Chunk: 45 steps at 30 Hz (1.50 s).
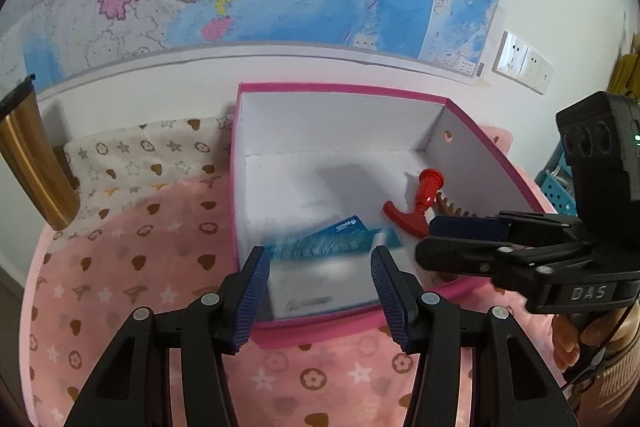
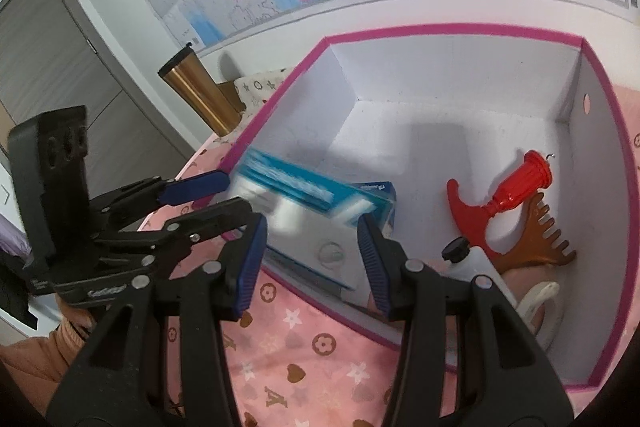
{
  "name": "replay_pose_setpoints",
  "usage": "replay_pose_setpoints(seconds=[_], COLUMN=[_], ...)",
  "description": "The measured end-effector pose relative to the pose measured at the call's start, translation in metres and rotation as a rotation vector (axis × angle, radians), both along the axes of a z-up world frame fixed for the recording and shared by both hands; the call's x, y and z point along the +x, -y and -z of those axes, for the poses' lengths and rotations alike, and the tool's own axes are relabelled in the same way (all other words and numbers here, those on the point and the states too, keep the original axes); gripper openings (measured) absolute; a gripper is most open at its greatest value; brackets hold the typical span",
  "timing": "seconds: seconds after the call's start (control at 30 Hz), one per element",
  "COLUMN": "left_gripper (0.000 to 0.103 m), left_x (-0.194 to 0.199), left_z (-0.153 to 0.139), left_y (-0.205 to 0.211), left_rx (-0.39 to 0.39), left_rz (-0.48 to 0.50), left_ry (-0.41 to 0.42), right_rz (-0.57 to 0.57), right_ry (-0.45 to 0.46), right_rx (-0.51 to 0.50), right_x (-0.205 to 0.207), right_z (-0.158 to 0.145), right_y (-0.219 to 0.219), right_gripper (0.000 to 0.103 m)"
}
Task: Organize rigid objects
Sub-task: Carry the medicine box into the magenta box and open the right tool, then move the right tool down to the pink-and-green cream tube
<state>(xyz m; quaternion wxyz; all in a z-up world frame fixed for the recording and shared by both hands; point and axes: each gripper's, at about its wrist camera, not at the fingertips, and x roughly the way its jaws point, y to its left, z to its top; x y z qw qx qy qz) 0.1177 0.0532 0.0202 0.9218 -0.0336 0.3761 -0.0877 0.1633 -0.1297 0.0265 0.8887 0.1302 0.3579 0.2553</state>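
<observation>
A pink-rimmed white storage box stands open on the patterned cloth. A blue-and-white carton, blurred, sits tilted at its near wall. It is wider than the gap of either gripper and lies just past the fingertips. My left gripper is open at one end of the carton. My right gripper is open at the other end. Deeper in the box lie a red T-handled tool, a brown comb and a white bottle with a black cap.
A gold tumbler stands left of the box by the wall. A pink cloth with hearts and stars covers the surface. A wall map hangs behind. A blue basket is at the far right. A white ring lies in the box.
</observation>
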Motion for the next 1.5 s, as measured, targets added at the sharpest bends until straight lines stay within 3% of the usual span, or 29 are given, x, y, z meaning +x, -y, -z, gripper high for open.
replay_pose_setpoints(seconds=[0.23, 0.47, 0.63, 0.8, 1.07, 1.3, 1.4, 1.43, 1.5], left_gripper=[0.056, 0.063, 0.063, 0.063, 0.063, 0.063, 0.058, 0.049, 0.042], left_x=[-0.021, -0.075, -0.11, -0.128, -0.154, -0.163, -0.164, -0.164, -0.163], left_z=[-0.012, -0.017, 0.006, 0.038, 0.071, 0.081, 0.082, 0.082, 0.084], left_y=[0.001, 0.016, 0.033, 0.044, 0.063, 0.066, 0.071, 0.073, 0.076], left_rx=[0.025, -0.035, -0.086, -0.134, -0.145, -0.15, -0.148, -0.142, -0.138], left_rz=[-0.035, 0.096, 0.217, 0.277, 0.323, 0.321, 0.322, 0.321, 0.327], left_ry=[0.072, 0.135, 0.071, -0.048, -0.158, -0.203, -0.204, -0.206, -0.213], right_rz=[0.027, -0.014, -0.03, 0.023, 0.098, 0.082, 0.076, 0.072, 0.068], right_ry=[0.011, 0.138, 0.152, 0.065, -0.088, -0.119, -0.126, -0.13, -0.136], right_rx=[-0.014, -0.027, -0.015, -0.039, 0.002, 0.018, 0.017, 0.018, 0.021], right_x=[-0.007, -0.073, -0.122, -0.16, -0.196, -0.216, -0.217, -0.217, -0.216], right_z=[0.002, -0.021, -0.018, 0.019, 0.074, 0.091, 0.095, 0.096, 0.1], right_y=[0.003, 0.022, 0.043, 0.061, 0.082, 0.077, 0.074, 0.072, 0.068], right_gripper=[0.05, 0.05, 0.053, 0.053, 0.053, 0.053, 0.053, 0.053, 0.053])
